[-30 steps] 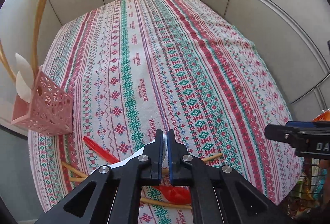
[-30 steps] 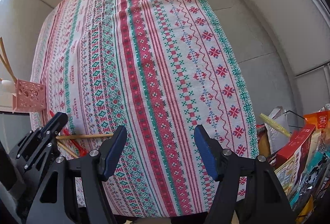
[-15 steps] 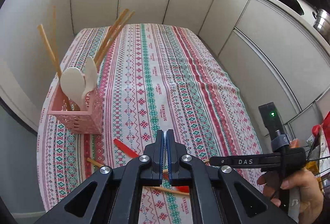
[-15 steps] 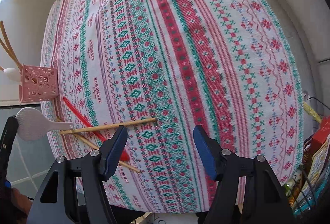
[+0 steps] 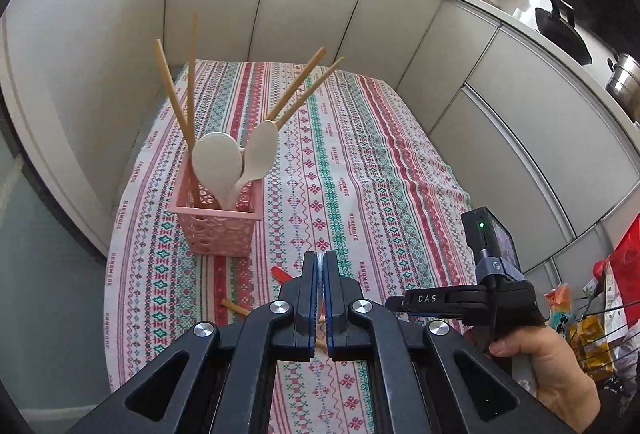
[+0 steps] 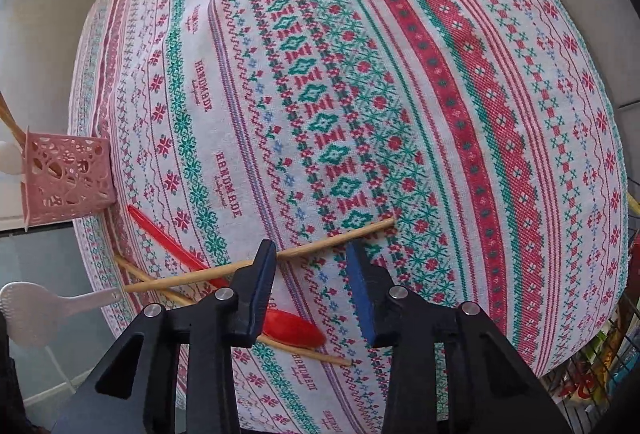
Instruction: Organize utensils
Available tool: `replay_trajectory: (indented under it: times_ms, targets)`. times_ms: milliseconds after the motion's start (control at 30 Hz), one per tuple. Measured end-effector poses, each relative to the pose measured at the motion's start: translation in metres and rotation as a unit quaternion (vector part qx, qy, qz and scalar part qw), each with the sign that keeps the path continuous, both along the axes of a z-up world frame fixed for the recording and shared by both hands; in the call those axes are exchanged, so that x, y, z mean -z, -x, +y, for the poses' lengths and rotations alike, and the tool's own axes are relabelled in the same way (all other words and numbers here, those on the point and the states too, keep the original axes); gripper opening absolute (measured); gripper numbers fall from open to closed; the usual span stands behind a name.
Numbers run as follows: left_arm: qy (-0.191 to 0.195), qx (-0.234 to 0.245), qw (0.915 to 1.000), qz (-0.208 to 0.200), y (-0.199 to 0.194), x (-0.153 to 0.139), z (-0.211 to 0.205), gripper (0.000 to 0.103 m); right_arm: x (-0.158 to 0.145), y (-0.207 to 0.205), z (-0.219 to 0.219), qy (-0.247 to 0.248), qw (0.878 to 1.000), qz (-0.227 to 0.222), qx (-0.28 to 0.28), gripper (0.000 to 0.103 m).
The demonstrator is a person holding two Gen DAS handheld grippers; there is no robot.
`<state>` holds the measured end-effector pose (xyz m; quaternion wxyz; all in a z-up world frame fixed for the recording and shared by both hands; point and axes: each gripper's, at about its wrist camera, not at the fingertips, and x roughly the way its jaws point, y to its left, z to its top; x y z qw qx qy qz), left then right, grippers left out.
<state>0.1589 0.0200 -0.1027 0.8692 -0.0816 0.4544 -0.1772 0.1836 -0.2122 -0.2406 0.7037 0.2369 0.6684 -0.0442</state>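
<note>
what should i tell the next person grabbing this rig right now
Left gripper: shut, apparently on the white paddle hanging off the table's near edge; the grip itself is hidden.
Right gripper: open, empty, straddling a loose chopstick on the tablecloth.
Done: the pink basket holds four chopsticks and two white spoons.
Left: drop the paddle in the basket, then collect the red spoon and the loose chopsticks lying crossed around it.
</note>
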Motion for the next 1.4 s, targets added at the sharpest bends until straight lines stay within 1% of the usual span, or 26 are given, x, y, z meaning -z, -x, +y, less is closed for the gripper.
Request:
replay_trajectory:
  times_ms: [67, 200, 367, 467, 533, 633, 733, 800, 900, 1000, 1033, 1067, 1133, 1167, 1200, 1267, 1400]
  targets:
    - [0.005, -0.006, 1.0, 0.001, 0.0, 0.0, 0.008, 0.002, -0.002, -0.005, 0.012, 0.011, 1.0, -0.008, -0.001, 0.035]
    - [0.014, -0.017, 0.9997, 0.004, 0.001, 0.001, 0.023, 0.003, -0.006, -0.021, 0.028, 0.015, 1.0, -0.015, 0.012, 0.034]
    - [0.025, -0.03, 0.9992, 0.007, -0.001, 0.001, 0.037, 0.003, -0.011, -0.039, 0.026, 0.001, 0.998, -0.024, 0.049, 0.034]
    - [0.028, -0.036, 0.9989, 0.008, -0.002, 0.002, 0.043, 0.003, -0.016, -0.052, 0.028, 0.014, 0.998, -0.032, 0.053, 0.033]
    - [0.029, -0.04, 0.9987, 0.009, -0.004, 0.002, 0.045, 0.003, -0.019, -0.058, 0.036, 0.043, 0.997, -0.038, 0.042, 0.027]
    - [0.03, -0.044, 0.9985, 0.01, -0.005, 0.003, 0.048, 0.003, -0.019, -0.074, 0.056, 0.08, 0.995, -0.048, 0.021, 0.025]
    - [0.032, -0.047, 0.9983, 0.011, -0.006, 0.004, 0.049, 0.003, -0.019, -0.084, 0.068, 0.097, 0.994, -0.056, 0.014, 0.014]
    - [0.032, -0.05, 0.9982, 0.012, -0.007, 0.005, 0.051, 0.003, -0.017, -0.093, 0.074, 0.089, 0.994, -0.06, 0.018, 0.01]
    - [0.031, -0.052, 0.9981, 0.012, -0.007, 0.005, 0.051, 0.003, -0.013, -0.096, 0.054, 0.054, 0.996, -0.071, 0.024, 0.005]
    - [0.032, -0.054, 0.9979, 0.013, -0.008, 0.005, 0.052, 0.003, -0.012, -0.101, 0.044, 0.031, 0.996, -0.083, 0.017, 0.005]
    - [0.033, -0.055, 0.9979, 0.014, -0.008, 0.005, 0.052, 0.003, -0.012, -0.103, 0.043, 0.027, 0.996, -0.085, 0.012, 0.005]
    - [0.035, -0.056, 0.9977, 0.014, -0.009, 0.006, 0.053, 0.003, -0.01, -0.101, 0.04, 0.024, 0.996, -0.09, -0.011, 0.005]
    - [0.04, -0.059, 0.9974, 0.015, -0.01, 0.006, 0.055, 0.003, -0.012, -0.102, 0.038, 0.018, 0.995, -0.094, -0.021, 0.005]
    - [0.044, -0.06, 0.9971, 0.014, -0.01, 0.005, 0.056, 0.003, -0.016, -0.094, 0.032, 0.017, 0.995, -0.099, -0.025, 0.005]
    - [0.047, -0.062, 0.9969, 0.013, -0.009, 0.004, 0.057, 0.003, -0.022, -0.093, 0.033, 0.015, 0.994, -0.106, -0.029, 0.005]
    - [0.056, -0.064, 0.9964, 0.004, -0.008, 0.0, 0.06, 0.003, -0.029, -0.077, 0.027, 0.011, 0.991, -0.129, -0.039, 0.005]
    - [0.067, -0.072, 0.9949, -0.024, -0.002, -0.013, 0.064, 0.003, -0.067, -0.06, 0.028, 0.016, 0.981, -0.185, -0.058, 0.005]
